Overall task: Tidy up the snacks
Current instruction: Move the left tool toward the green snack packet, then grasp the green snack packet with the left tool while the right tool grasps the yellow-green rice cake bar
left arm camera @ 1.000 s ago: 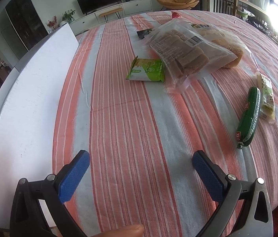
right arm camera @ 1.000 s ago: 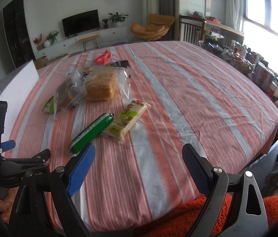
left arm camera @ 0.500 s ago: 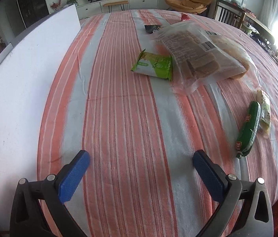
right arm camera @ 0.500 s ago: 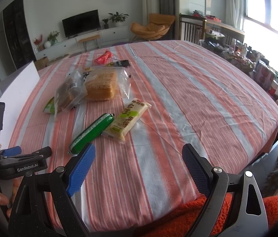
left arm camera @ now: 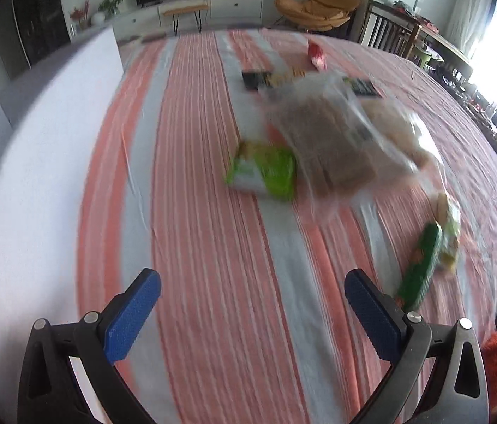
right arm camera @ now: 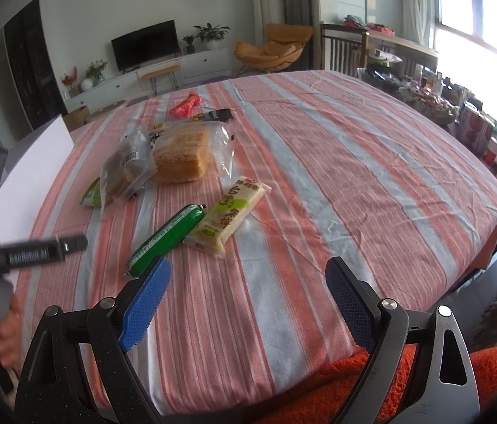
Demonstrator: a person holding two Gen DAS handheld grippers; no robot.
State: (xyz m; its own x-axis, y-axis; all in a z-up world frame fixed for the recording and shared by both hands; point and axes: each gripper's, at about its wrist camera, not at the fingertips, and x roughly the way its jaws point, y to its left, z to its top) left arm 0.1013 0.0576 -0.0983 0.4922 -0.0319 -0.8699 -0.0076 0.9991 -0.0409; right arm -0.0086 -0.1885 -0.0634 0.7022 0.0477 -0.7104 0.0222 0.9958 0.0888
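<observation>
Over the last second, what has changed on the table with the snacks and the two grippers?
The left gripper swung forward over the striped cloth toward the green packet, blurring its view. Nothing was grasped or released. The right gripper stayed open and put; the snacks haven't moved.

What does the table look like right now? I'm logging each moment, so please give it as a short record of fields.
surface: striped tablecloth
left gripper: open, empty, above the cloth
right gripper: open, empty
nearest snacks: green sausage stick touching a rice cracker pack
middle: bread bag, brown biscuit bag, small green packet partly under it
far end: red packet, dark wrapper
left edge: white board
</observation>
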